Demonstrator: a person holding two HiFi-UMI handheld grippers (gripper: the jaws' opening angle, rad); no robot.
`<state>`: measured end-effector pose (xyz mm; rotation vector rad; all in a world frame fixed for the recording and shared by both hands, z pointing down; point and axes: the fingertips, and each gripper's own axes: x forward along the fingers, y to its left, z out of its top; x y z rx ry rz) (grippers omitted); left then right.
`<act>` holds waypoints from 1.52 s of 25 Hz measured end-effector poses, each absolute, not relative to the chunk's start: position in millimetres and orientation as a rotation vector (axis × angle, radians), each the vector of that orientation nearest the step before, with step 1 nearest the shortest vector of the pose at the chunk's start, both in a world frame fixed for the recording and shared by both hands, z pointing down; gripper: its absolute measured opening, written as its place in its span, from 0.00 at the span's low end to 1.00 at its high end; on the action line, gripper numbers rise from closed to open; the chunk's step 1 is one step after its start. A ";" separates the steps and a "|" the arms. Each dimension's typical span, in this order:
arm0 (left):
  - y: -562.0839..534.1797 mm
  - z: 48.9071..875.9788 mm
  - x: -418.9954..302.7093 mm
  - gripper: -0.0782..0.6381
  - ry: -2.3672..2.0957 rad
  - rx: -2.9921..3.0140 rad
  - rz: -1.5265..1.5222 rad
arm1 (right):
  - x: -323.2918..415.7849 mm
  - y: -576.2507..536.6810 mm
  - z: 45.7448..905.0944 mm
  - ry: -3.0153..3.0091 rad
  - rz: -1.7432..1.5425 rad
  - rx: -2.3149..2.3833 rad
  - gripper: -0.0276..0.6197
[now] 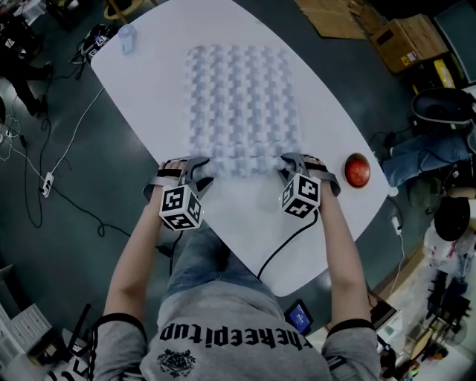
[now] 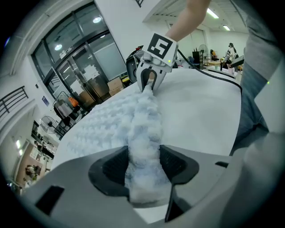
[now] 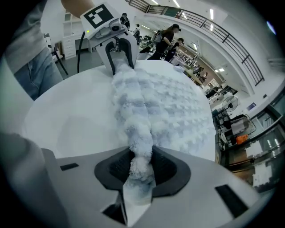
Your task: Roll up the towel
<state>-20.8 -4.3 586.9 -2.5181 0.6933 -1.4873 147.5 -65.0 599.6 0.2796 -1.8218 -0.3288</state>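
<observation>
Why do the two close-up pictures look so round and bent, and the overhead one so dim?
Head view: dim and bluish, with the towel looking soft. Left gripper view: a wide-angle lens bows the window frames and darkens the corners. Right gripper view: the same bulge curves the railing, and ceiling lights glare.

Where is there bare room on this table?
Bare table: the near strip between towel and person, the left side beside the towel, the right side beyond the red object. Crowded: the towel's near edge, held by left gripper and right gripper.
</observation>
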 end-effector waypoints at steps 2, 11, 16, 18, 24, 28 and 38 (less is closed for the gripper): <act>-2.7 589.7 -20.8 0.42 0.709 -2.523 -1.481 | 147.7 -65.0 599.9 -1.830 -0.326 0.284 0.21; -7.2 593.7 -20.7 0.18 0.811 -2.470 -1.506 | 148.8 -61.2 598.8 -1.812 -0.233 0.279 0.15; -6.0 592.3 -22.2 0.16 0.860 -2.617 -1.550 | 148.7 -50.1 593.8 -1.824 -0.170 0.283 0.11; -2.8 592.3 -24.1 0.15 0.878 -2.681 -1.595 | 147.8 -42.4 593.4 -1.826 -0.155 0.271 0.11; 25.4 589.8 -28.7 0.15 0.757 -2.759 -1.673 | 145.7 -8.2 587.0 -1.853 -0.111 0.233 0.11; 56.9 588.3 -31.3 0.15 0.650 -2.791 -1.710 | 143.7 26.2 584.7 -1.871 -0.081 0.184 0.11; 90.6 575.7 -31.1 0.15 0.353 -2.913 -1.708 | 145.2 59.6 574.0 -1.896 0.120 0.103 0.11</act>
